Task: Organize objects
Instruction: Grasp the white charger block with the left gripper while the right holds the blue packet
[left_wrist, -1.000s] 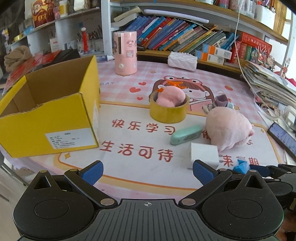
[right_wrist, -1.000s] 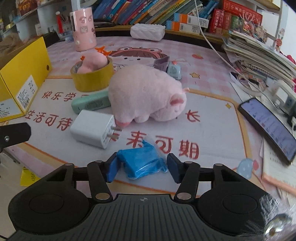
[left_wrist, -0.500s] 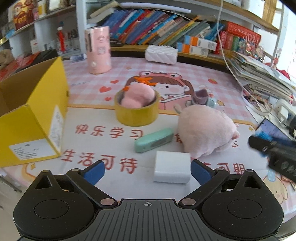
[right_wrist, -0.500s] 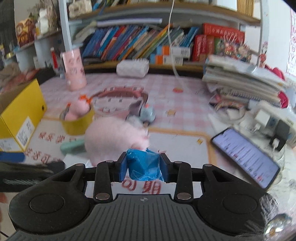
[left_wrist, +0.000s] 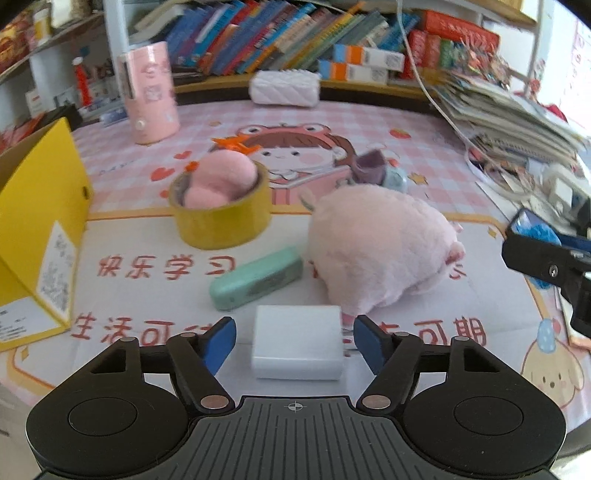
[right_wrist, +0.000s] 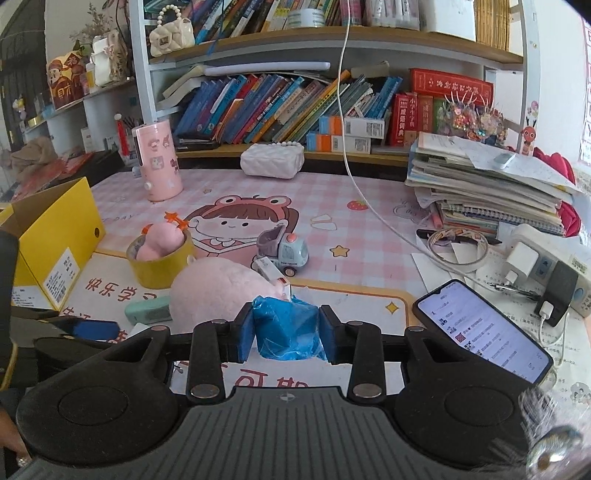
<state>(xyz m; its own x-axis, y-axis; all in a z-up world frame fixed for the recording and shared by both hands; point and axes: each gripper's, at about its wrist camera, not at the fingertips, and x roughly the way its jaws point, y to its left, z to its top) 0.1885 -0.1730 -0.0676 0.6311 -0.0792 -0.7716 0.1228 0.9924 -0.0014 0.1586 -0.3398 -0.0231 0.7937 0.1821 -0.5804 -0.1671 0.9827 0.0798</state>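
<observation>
Bookshelves (right_wrist: 280, 107) crammed with slanting books back a desk covered by a pink cartoon mat (left_wrist: 436, 155) printed with red Chinese characters. At the far left stands an open yellow cardboard box (left_wrist: 40, 229), a white label on its near wall. Behind it, toward the shelves, a pink cylindrical container (left_wrist: 149, 92) stands upright. Next comes a roll of yellow tape (left_wrist: 221, 218) lying flat, with a small pink plush toy (left_wrist: 221, 177) tucked into its core. A mint-green case (left_wrist: 256, 282) lies slanted just in front of the roll, its right end close beside a large pink plush pig (left_wrist: 380, 251). Behind the pig sits a little toy truck (right_wrist: 284, 249), and a white quilted pouch (left_wrist: 284, 86) rests near the shelf.

The left gripper (left_wrist: 293, 343) is spread wide, its blue pads either side of a white charger block (left_wrist: 297, 341) on the mat without touching it. The right gripper (right_wrist: 286, 334) is clamped on a crumpled blue plastic packet (right_wrist: 286, 332), held above the mat in front of the pig. Further right lies a smartphone (right_wrist: 482, 334) with its screen lit, then a power strip (right_wrist: 554, 267) and a stack of papers and notebooks (right_wrist: 491, 184).
</observation>
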